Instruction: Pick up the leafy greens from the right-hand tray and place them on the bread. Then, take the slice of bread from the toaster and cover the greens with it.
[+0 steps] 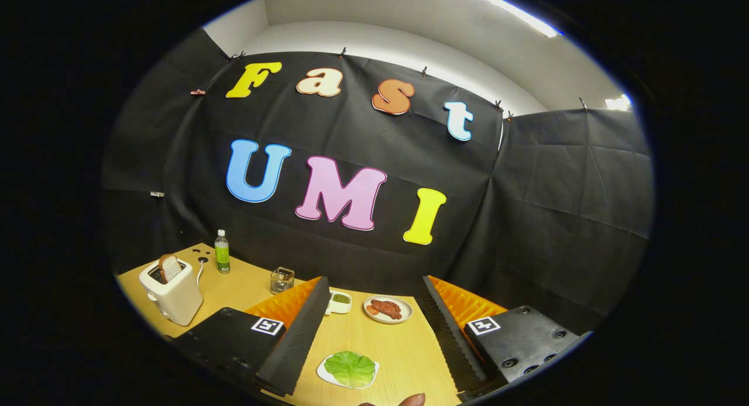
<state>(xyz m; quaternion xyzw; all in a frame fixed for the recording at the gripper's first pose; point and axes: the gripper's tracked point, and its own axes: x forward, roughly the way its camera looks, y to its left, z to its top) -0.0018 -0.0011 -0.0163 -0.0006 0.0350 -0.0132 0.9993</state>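
We held the claw raised over the wooden table, its two fingers spread wide with nothing between them — a stance that suited surveying the layout before reaching for anything.

Between the fingers, close to their roots, a small white plate carried a green lettuce leaf. We could not tell whether bread lay under that leaf; if it did, the greens step would already count as done. Just below it, something that looked like a fingertip of a hand poked in at the table's near edge.

Beyond the fingertips sat a round plate with pieces of reddish-brown meat, and just beside the left finger's tip a small white dish of something dark green — ingredients set out in a row within easy reach, we judged.

Well off to the left of the left finger stood the white toaster, a browned slice of bread standing upright and proud of its slot, which left its top edge free for a pinch. Behind the toaster were a green-labelled bottle and a small square glass holder.

Our reading was that the bread slice came next, calling for a swing to the left.
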